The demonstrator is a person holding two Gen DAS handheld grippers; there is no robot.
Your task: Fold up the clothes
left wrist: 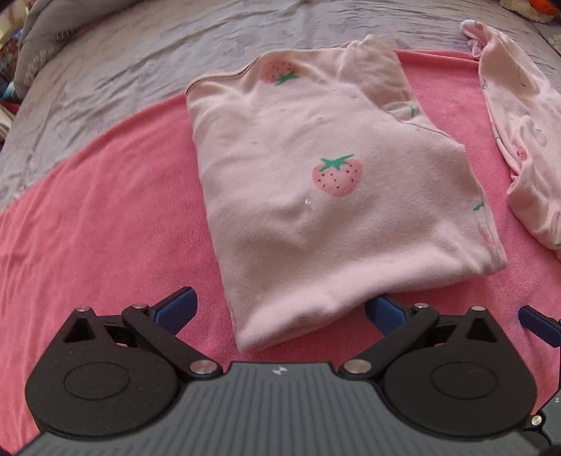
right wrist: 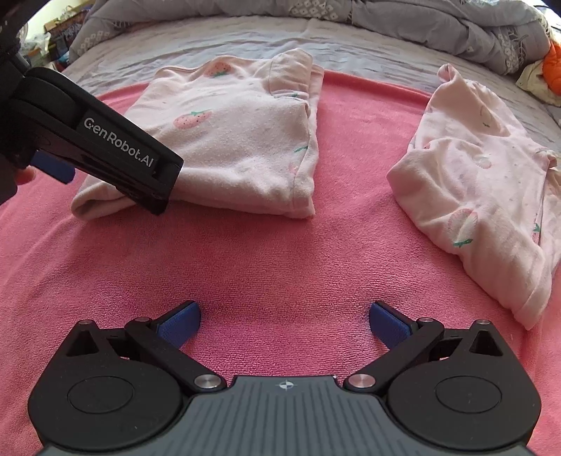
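A folded pale-pink garment with strawberry prints (left wrist: 308, 182) lies on a pink towel (left wrist: 105, 217). My left gripper (left wrist: 280, 311) is open, and the garment's near corner sits between its blue fingers (left wrist: 177, 310). The cloth edge covers part of the right-hand finger. The right wrist view shows the same folded garment (right wrist: 238, 140) at upper left, with the left gripper's black housing (right wrist: 115, 147) over its near-left corner. My right gripper (right wrist: 284, 323) is open over the bare towel (right wrist: 280, 245), with nothing between its fingers. A second, loosely bunched strawberry garment (right wrist: 484, 196) lies to the right.
The towel is spread on a bed with a grey sheet (left wrist: 140, 52). A crumpled grey duvet (right wrist: 455, 28) lies along the far side, with orange and cream items (right wrist: 550, 70) at the far right. The second garment (left wrist: 526, 140) lies near the towel's right edge.
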